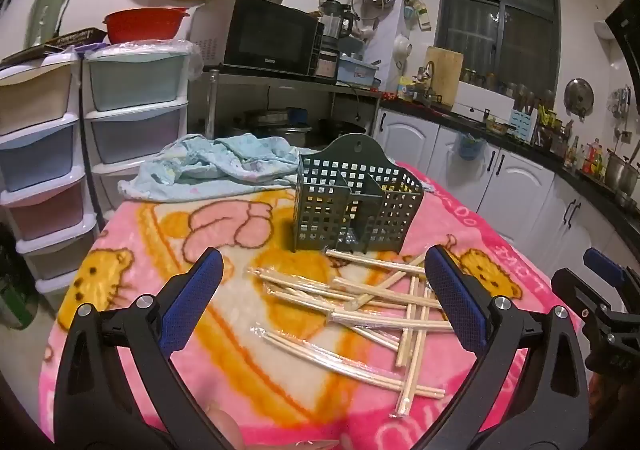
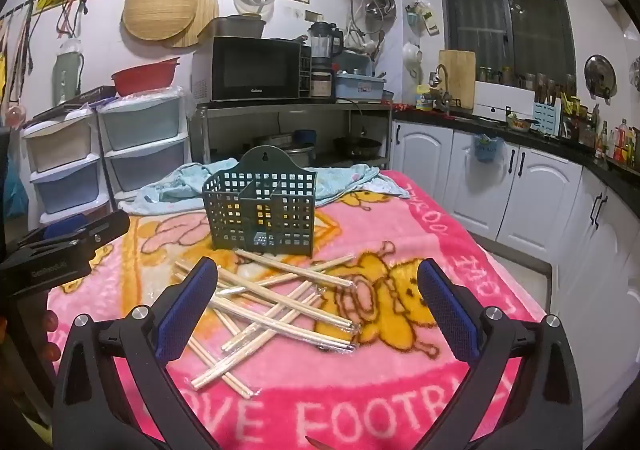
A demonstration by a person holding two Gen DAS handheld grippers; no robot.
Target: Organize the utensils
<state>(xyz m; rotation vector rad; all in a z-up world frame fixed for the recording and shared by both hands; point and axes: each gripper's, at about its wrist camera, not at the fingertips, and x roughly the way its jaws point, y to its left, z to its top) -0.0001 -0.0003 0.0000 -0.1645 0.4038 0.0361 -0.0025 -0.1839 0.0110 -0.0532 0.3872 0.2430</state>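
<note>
- The left gripper is seen with its jaws spread wide, and nothing is held between them.
- The right gripper is seen with its jaws wide too, and they are empty.
- A messy pile of chopsticks is spread on the pink blanket over the desk, between and just past both pairs of jaws.
- Some sticks seem to be wrapped in clear plastic, but this is hard to tell.
- A dark green holder is stood upright just beyond the pile.
</note>
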